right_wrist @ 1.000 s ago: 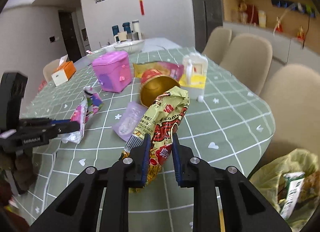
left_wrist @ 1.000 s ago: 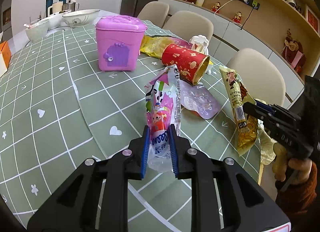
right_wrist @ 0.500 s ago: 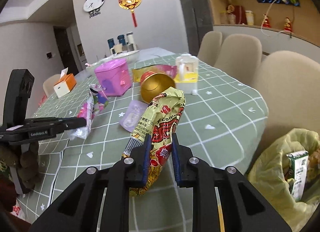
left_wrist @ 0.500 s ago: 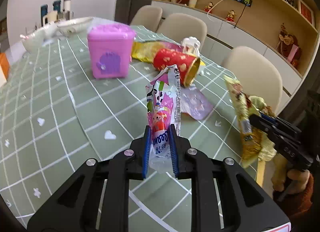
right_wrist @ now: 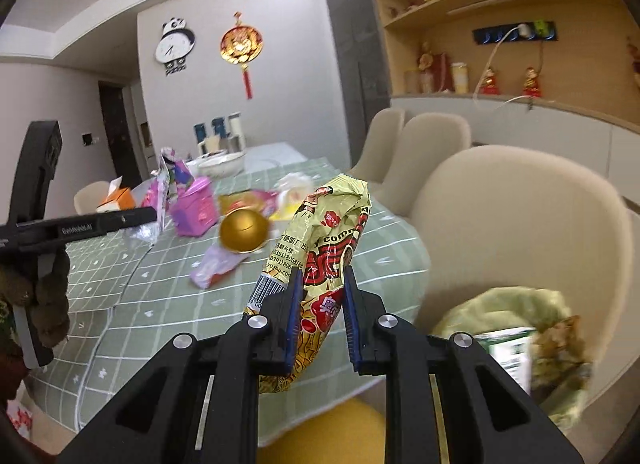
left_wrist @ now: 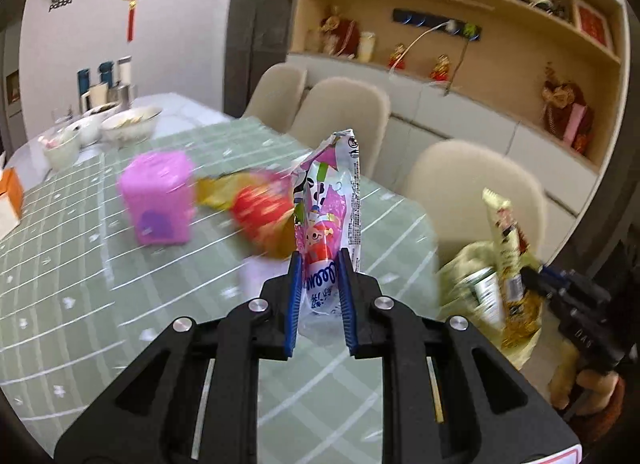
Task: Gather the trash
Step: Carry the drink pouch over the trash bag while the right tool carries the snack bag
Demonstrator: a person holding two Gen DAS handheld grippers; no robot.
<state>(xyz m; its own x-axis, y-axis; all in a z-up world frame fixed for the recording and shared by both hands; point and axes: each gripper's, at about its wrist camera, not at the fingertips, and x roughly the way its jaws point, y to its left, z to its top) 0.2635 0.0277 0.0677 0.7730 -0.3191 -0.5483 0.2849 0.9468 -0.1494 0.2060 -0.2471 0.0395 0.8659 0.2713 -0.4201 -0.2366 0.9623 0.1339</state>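
Observation:
My left gripper (left_wrist: 319,296) is shut on a pink and white snack wrapper (left_wrist: 330,200), held upright above the green checked table (left_wrist: 80,276). My right gripper (right_wrist: 320,304) is shut on a yellow and red noodle packet (right_wrist: 332,240), lifted past the table's edge. From the left wrist view the right gripper (left_wrist: 536,276) and its packet (left_wrist: 506,248) hang at the right, above a yellow-green trash bag (left_wrist: 476,264). That bag (right_wrist: 516,316), with a green and white carton (right_wrist: 510,348) inside, sits low at the right in the right wrist view. The left gripper (right_wrist: 152,214) shows at the left there.
On the table lie a pink box (left_wrist: 158,196), a red and gold cup on its side (left_wrist: 260,212), a purple pouch (right_wrist: 216,264), an orange tissue box (right_wrist: 116,198) and bowls (left_wrist: 128,126). Beige chairs (right_wrist: 516,224) line the table's far side. A yellow stool (right_wrist: 340,432) is below.
Both grippers rose and swung to the right with their wrappers still gripped. The trash bag has come closer and the table items have slid left in both views.

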